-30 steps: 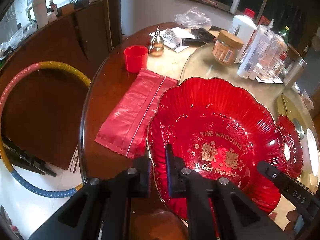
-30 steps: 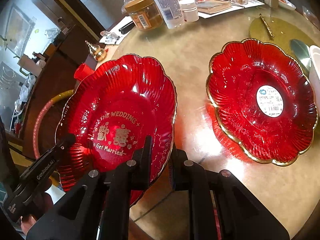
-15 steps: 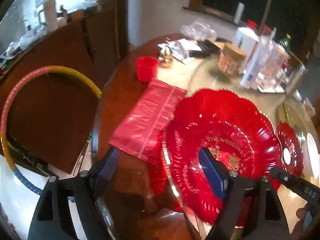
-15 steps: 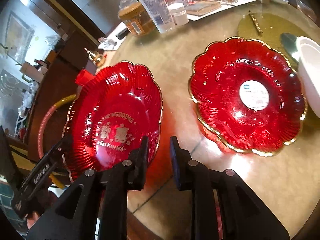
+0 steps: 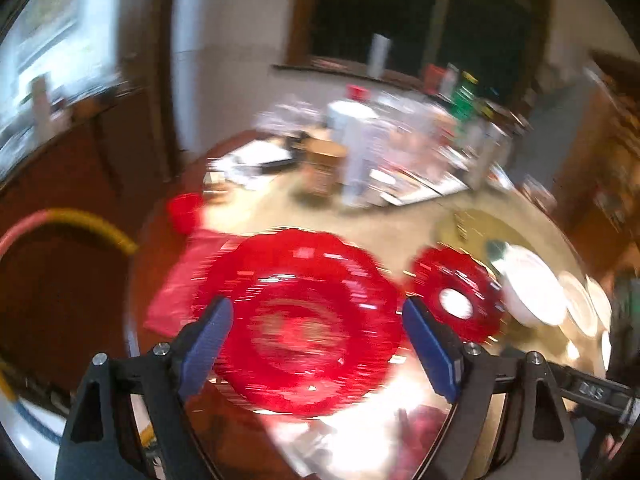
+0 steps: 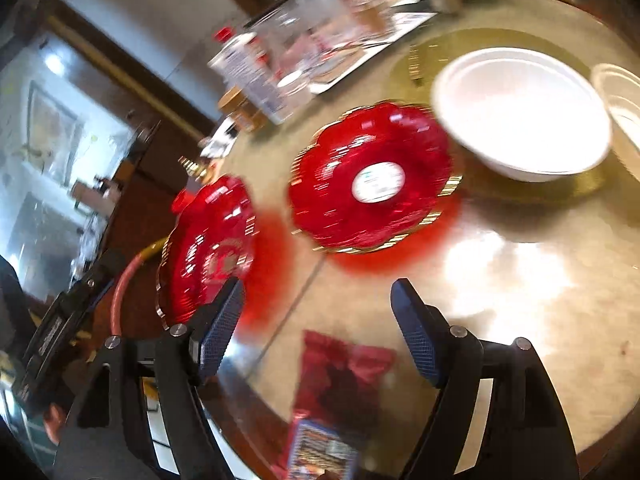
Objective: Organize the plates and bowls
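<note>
Red glass is spread over the worktop (image 6: 520, 280): the large red plate (image 5: 304, 328) lies near its edge, the smaller red plate (image 6: 372, 180) beside it, and the white bowl (image 6: 520, 116) behind. Nothing is stacked yet, so most sorting is left. The left gripper (image 5: 316, 344) and the right gripper (image 6: 316, 324) are both opening, with the fingers wide apart and holding nothing.
</note>
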`<state>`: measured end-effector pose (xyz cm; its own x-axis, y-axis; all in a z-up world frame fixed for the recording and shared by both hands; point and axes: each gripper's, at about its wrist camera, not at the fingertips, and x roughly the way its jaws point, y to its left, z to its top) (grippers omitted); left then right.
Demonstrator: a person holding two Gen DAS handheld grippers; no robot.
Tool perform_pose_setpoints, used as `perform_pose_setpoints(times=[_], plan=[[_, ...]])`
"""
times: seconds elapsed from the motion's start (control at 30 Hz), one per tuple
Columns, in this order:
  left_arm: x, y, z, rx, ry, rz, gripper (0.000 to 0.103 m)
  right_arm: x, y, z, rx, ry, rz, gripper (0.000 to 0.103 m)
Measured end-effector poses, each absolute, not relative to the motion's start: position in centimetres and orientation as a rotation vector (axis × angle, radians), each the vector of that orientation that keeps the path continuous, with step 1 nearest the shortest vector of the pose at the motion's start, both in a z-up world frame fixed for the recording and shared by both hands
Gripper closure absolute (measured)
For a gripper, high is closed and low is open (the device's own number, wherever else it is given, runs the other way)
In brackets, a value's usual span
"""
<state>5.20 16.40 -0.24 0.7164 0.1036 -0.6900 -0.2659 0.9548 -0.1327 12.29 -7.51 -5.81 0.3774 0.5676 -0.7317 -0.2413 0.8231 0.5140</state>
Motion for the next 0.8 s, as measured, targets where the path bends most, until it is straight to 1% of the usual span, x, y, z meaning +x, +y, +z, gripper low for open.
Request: perform_pose_setpoints(times=[0.17, 0.33, 0.47, 0.63, 0.8], plan=[[10.6, 10.7, -1.1, -0.135, 0.857, 0.070, 0.016, 13.6, -10.9, -6.0, 0.408, 1.064, 0.465, 0.026], [15.8, 8.8, -3.4, -0.129, 0.975, 0.043, 0.016, 15.7, -12.1, -6.6, 0.466, 1.085, 0.463, 0.026], [18.4, 8.1, -5.1, -0.157, 1.052, 0.037, 0.016, 17.5, -12.6, -7.6, 0.528, 1.085, 0.463, 0.026], [20.5, 6.9, -6.2, -0.125, 1.079, 0.064, 0.016, 19.2, -13.0, -8.6, 0.582, 1.106, 0.459, 0.026], [22.4, 7.9, -6.4, -0.142, 1.093, 0.093, 0.016, 20.3, -12.9, -8.9, 0.590, 1.110, 0.454, 0.026]])
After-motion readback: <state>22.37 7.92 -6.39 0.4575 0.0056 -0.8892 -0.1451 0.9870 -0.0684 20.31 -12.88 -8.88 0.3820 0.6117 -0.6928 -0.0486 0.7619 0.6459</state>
